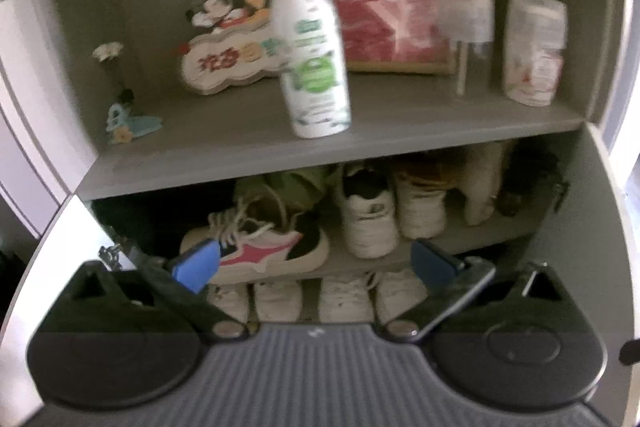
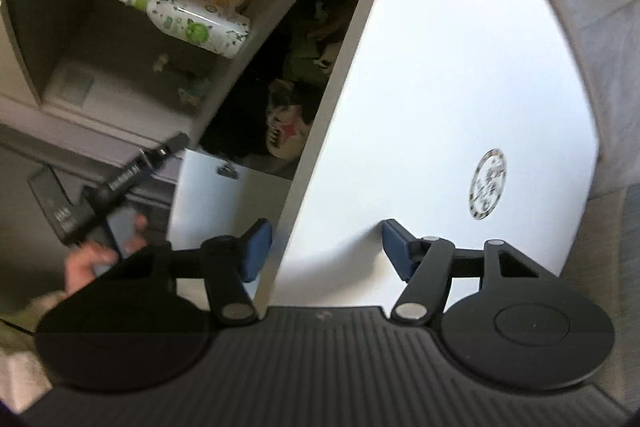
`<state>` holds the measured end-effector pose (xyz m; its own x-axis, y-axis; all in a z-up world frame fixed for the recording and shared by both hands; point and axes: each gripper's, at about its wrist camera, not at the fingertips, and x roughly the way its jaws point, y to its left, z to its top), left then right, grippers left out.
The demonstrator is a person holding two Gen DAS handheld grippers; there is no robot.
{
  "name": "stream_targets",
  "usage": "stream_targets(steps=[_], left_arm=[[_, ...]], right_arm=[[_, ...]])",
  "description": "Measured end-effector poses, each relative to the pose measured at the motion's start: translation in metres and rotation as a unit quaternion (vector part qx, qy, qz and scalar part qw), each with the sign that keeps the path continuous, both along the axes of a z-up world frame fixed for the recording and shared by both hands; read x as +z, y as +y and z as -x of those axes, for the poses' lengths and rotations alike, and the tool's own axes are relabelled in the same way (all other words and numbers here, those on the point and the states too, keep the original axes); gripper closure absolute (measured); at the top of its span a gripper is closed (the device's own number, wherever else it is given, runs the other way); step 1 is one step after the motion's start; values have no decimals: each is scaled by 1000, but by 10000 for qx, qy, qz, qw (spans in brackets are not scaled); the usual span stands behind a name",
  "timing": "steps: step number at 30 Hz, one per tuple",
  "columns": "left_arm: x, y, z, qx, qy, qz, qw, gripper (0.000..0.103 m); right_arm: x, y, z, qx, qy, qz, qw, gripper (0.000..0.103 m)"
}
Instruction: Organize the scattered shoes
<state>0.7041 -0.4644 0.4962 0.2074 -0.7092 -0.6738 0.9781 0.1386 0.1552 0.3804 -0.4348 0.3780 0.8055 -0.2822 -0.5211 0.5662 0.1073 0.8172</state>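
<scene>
In the left wrist view an open shoe cabinet holds a white sneaker with a pink stripe [image 1: 264, 247], lying crosswise on the middle shelf [image 1: 472, 239]. White sneakers [image 1: 370, 219] stand toe-in beside it, and several more white shoes [image 1: 344, 297] sit a shelf below. My left gripper [image 1: 316, 263] is open in front of these shelves with nothing between its blue pads [image 1: 196, 263]. My right gripper [image 2: 326, 251] is open, its fingers straddling the edge of the white cabinet door [image 2: 440, 107]. The pink-striped sneaker [image 2: 284, 135] shows again in the dark interior.
The upper shelf [image 1: 240, 147] carries a white and green spray bottle [image 1: 312, 55], a cartoon sign [image 1: 228, 63], a red box [image 1: 384, 27] and two white canisters [image 1: 534, 47]. A person's hand [image 2: 92, 263] holds the left gripper beside the other open door [image 2: 208, 195].
</scene>
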Motion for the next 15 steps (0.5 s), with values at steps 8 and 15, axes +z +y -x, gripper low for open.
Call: stream_targets(steps=[8, 15], left_arm=[[-7, -21, -58, -140, -46, 101, 9998, 0], [-10, -21, -90, -336, -248, 258, 9988, 0]], right_arm=[[-27, -37, -67, -797, -752, -466, 9929, 39], [-40, -76, -121, -1576, -1071, -487, 9805, 40]])
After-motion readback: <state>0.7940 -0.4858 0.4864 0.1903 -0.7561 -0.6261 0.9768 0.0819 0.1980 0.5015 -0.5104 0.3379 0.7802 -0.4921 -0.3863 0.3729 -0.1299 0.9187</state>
